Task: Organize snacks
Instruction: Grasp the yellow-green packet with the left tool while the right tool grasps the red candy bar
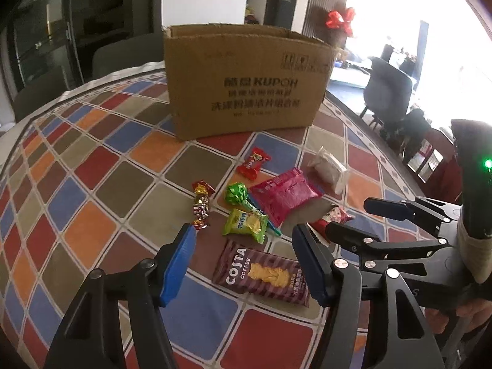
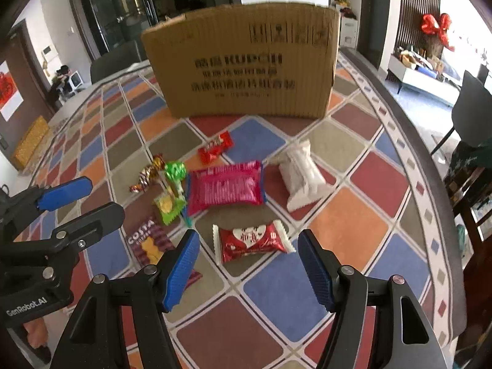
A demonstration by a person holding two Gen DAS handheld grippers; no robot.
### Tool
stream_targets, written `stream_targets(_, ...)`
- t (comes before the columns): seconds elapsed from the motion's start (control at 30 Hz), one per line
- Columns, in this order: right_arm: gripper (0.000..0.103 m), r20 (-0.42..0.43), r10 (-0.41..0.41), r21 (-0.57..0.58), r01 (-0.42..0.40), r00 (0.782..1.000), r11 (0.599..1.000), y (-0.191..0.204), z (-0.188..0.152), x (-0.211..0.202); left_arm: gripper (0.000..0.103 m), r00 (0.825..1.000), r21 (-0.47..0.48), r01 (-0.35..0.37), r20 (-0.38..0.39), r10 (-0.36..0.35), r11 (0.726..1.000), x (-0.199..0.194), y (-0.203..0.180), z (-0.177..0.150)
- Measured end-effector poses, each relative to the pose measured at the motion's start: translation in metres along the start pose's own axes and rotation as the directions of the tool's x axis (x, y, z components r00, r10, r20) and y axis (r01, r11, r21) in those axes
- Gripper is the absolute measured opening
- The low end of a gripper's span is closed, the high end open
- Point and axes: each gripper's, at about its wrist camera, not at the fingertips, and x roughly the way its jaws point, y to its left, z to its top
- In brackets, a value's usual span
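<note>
Left tongs [image 1: 243, 264] spread, empty, above brown striped Costa biscuit packet [image 1: 261, 273]; right tongs [image 2: 247, 264] spread, empty, above red heart-printed foil candy packet [image 2: 252, 241]; each packet best straddled squarely, pinched mid-body, carried into open brown cardboard box [image 2: 246, 67]

Our left gripper [image 1: 243, 264]: tilted steeply downward, blue-padded jaws parted, nothing between the pads. Our right gripper [image 2: 247, 266]: same downward tilt, jaws parted and empty, held just beside the left one.
</note>
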Motion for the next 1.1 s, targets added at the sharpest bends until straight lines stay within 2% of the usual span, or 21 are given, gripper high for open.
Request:
stream_targets(0.2,0.067,-0.051,-0.021,0.015,0.022,0.998,1.000,-0.001,-0.002,0.019,0.062,1.000,0.063,0.023,-0.022,-0.022,0.998,0.021,-0.002,0.003)
stream_targets(0.5,0.067,-0.079,-0.045,0.017,0.047,0.996,0.999,-0.002,0.001,0.034,0.049,0.993,0.057,0.067,-0.096,-0.061,0.996,0.055,0.006,0.005)
stream_targets(0.7,0.067,-0.087,-0.047,0.004,0.048,0.995,0.999,0.000,0.001,0.038,0.047,0.992,0.053,0.072,-0.110,-0.065,0.996,0.065,0.008,0.004)
stream_targets(0.93,0.067,-0.083,-0.052,-0.005,0.051,0.995,0.999,0.003,0.001,0.039,0.038,0.992,0.052,0.069,-0.114,-0.063,0.996,0.071,0.008,0.004)
stream_targets(1.0,0.066,-0.079,-0.055,-0.010,0.055,0.995,0.998,0.004,0.000,0.039,0.035,0.992,0.055,0.070,-0.113,-0.063,0.996,0.071,0.007,0.004)
stream_targets(1.07,0.055,-0.076,-0.057,-0.014,0.056,0.996,0.998,0.005,-0.001,0.038,0.034,0.992,0.052,0.072,-0.112,-0.065,0.996,0.070,0.006,0.003)
stream_targets(1.1,0.054,-0.075,-0.062,-0.020,0.060,0.995,0.998,0.006,-0.001,0.038,0.034,0.992,0.050,0.070,-0.111,-0.064,0.996,0.070,0.005,0.003)
